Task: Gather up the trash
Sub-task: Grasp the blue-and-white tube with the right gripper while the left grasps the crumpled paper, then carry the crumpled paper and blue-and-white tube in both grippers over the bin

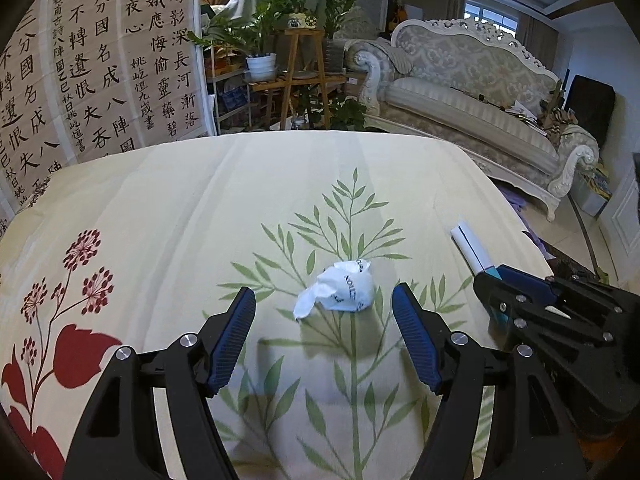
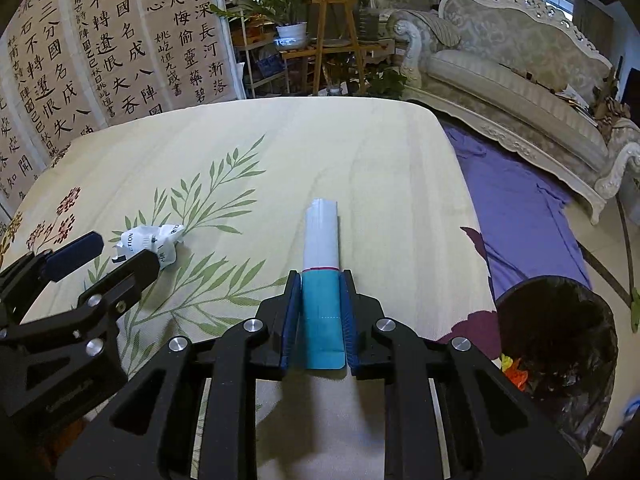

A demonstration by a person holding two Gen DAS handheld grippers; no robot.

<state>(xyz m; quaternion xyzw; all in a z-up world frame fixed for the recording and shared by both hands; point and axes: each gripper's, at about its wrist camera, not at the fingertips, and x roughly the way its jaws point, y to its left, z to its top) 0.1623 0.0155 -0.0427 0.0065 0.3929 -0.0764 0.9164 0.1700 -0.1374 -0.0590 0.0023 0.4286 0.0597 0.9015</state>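
A crumpled white printed wrapper (image 1: 340,290) lies on the floral tablecloth (image 1: 200,208). My left gripper (image 1: 324,304) is open, its blue pads on either side of the wrapper's near end, apart from it. It also shows in the right wrist view (image 2: 116,252) beside the wrapper (image 2: 150,242). My right gripper (image 2: 320,286) is shut on a white and teal paper packet (image 2: 322,248), held low over the cloth (image 2: 360,160). The packet (image 1: 472,246) and right gripper (image 1: 494,276) show at the right of the left wrist view.
A bin lined with a black bag (image 2: 560,344) stands on the floor right of the table, some coloured trash inside. A purple cloth (image 2: 516,208) lies on the floor. An ornate sofa (image 1: 480,92), plant stand (image 1: 304,76) and calligraphy screen (image 1: 100,60) lie beyond.
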